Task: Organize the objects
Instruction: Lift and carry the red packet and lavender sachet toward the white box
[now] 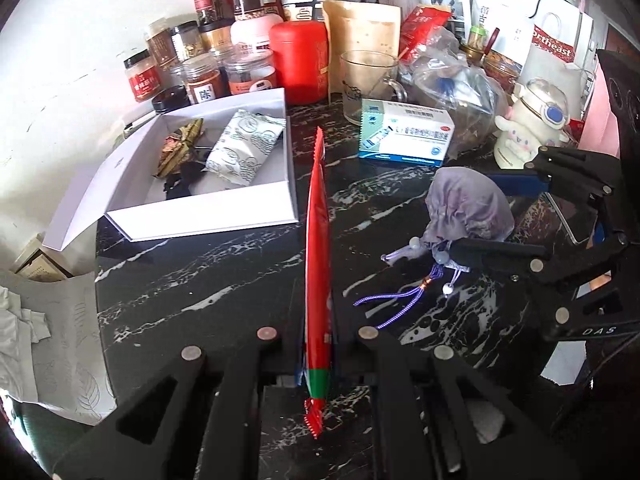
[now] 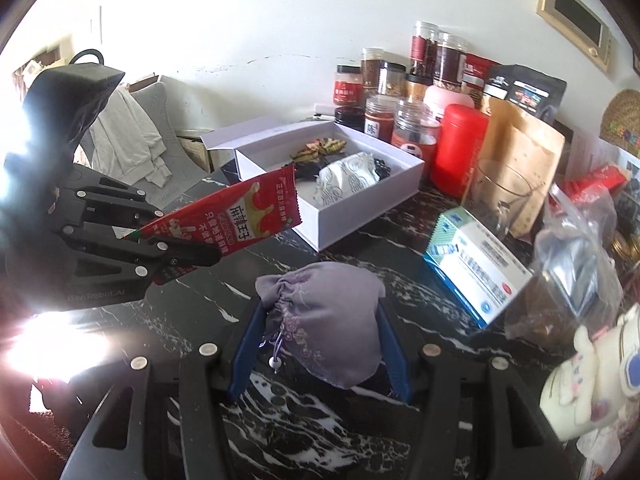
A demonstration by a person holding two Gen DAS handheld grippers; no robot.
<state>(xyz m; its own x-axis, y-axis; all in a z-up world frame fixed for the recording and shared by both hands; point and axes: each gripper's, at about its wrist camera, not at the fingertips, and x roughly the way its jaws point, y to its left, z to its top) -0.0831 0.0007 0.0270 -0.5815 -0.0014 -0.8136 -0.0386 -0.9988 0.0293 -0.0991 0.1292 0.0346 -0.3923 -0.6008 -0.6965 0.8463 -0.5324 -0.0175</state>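
Left gripper (image 1: 316,356) was clamped tight on red snack packet (image 1: 318,248), edge-on, lifted off black marble table (image 1: 224,280). My right gripper (image 2: 320,320) squeezed purple drawstring pouch (image 2: 328,320) between blue pads. White box (image 1: 208,216) sat open at 10 o'clock of packet, silver sachet (image 1: 244,148) inside.

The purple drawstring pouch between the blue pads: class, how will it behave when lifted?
The purple drawstring pouch probably sags and reshapes: its cloth is wrinkled and bulges between the right hand-held gripper pads. Its cords dangle loose, so they may snag. It looks light and unlikely to roll.
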